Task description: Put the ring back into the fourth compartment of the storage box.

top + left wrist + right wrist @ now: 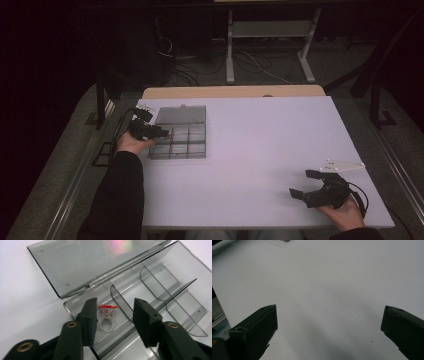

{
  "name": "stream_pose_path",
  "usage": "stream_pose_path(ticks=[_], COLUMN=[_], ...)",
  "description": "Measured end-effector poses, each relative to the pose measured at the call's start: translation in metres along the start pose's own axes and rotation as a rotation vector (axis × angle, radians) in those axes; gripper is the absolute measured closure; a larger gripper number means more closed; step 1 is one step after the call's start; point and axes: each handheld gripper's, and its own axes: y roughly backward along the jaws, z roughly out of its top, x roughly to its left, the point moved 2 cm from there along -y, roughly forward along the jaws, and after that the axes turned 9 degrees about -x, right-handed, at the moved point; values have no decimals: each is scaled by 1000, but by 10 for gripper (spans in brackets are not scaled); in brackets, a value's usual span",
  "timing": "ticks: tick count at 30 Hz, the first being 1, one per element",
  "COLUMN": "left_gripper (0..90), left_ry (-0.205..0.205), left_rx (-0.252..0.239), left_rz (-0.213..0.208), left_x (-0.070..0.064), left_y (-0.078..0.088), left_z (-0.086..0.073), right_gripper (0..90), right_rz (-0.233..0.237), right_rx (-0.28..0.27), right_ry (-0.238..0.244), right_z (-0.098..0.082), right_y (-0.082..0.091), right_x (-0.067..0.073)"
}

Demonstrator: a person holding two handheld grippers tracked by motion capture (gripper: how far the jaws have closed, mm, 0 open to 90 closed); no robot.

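Red-topped clear plastic ring (107,316) lies in the organiser box's (175,277) corner compartment, mid-frame, between our left gripper's (117,315) part-open jaws; seemingly untouched. Lower right, our right gripper (304,184) gapes empty over the white table (260,145).

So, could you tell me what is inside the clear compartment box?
A clear ring with a red top lies in one compartment of the box, between the left gripper's open jaws. The jaws cover the nearest compartments.
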Motion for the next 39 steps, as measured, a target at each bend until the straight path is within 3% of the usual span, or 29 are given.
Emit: stream_pose_path(ticks=[5,8,14,16,22,28,34,39], left_gripper=[456,392,235,186,12,0,0,0], left_ry=[45,67,79,110,122,103,100,66], left_rx=[-23,-76,-134,-164,-185,-196,-241,-263], left_rz=[-24,-29,-55,-62,-36,-43,-71,-90], left_x=[-4,-6,-11,-14,-23,-34,-46,-60], left_y=[8,13,25,28,37,46,55,60], left_z=[0,0,-7,-10,-18,-25,-29,-35], right_gripper=[1,1,1,1,1,0,0,1], right_rz=[-1,-2,-3,-3,-2,-1,-2,-2], right_rx=[1,2,-2,-2,-1,-1,-1,-6], right_ry=[8,8,4,3,1,1,-1,1], right_z=[0,0,0,0,0,0,0,0], right_y=[0,0,0,0,0,0,0,1], right_x=[1,1,1,1,2,2,2,1])
